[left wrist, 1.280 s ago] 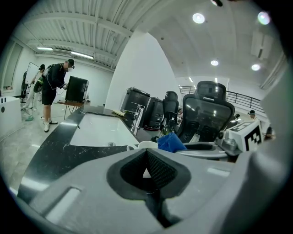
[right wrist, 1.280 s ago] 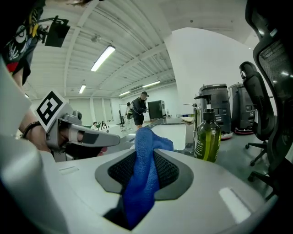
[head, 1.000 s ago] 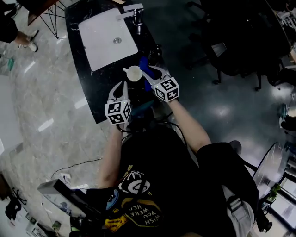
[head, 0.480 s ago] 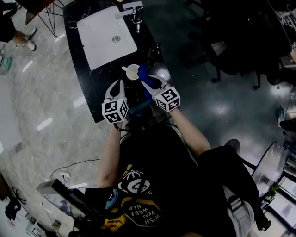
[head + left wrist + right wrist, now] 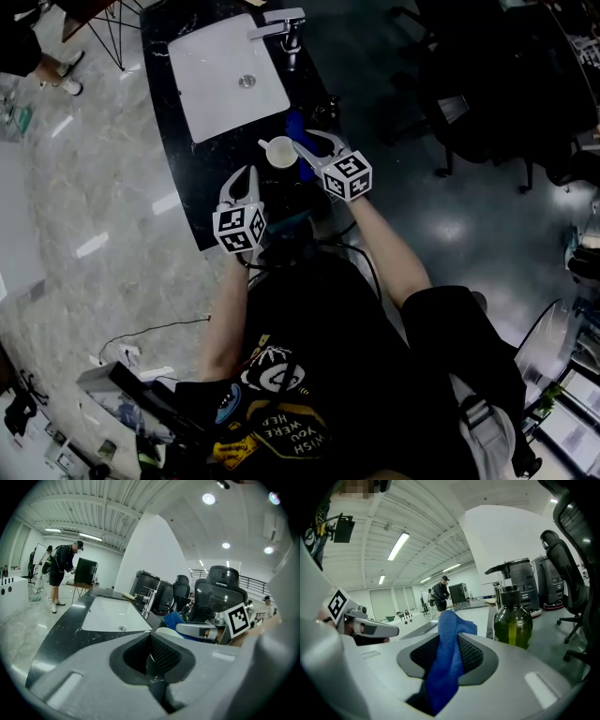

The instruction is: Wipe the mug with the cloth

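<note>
A white mug point(image 5: 279, 150) stands on the black counter point(image 5: 202, 178) just in front of the sink. My right gripper point(image 5: 302, 143) is shut on a blue cloth point(image 5: 295, 125), point(image 5: 449, 663), which sits at the mug's right side; whether it touches the mug I cannot tell. My left gripper point(image 5: 247, 176) is shut and empty, a little short of the mug on its near left. In the left gripper view the mug's rim point(image 5: 168, 632) shows just past my shut left gripper point(image 5: 150, 641), with the cloth point(image 5: 174, 619) behind it.
A white sink point(image 5: 230, 80) with a chrome faucet point(image 5: 286, 23) fills the counter's far end. A green bottle point(image 5: 513, 620) stands close by on the right. Coffee machines point(image 5: 520, 583) and office chairs point(image 5: 220, 592) stand beyond. People stand by a far table point(image 5: 63, 566).
My right gripper drew the cloth back toward me beside the mug, then pushed it forward again along the mug's right side. The left gripper and the mug stayed put.
</note>
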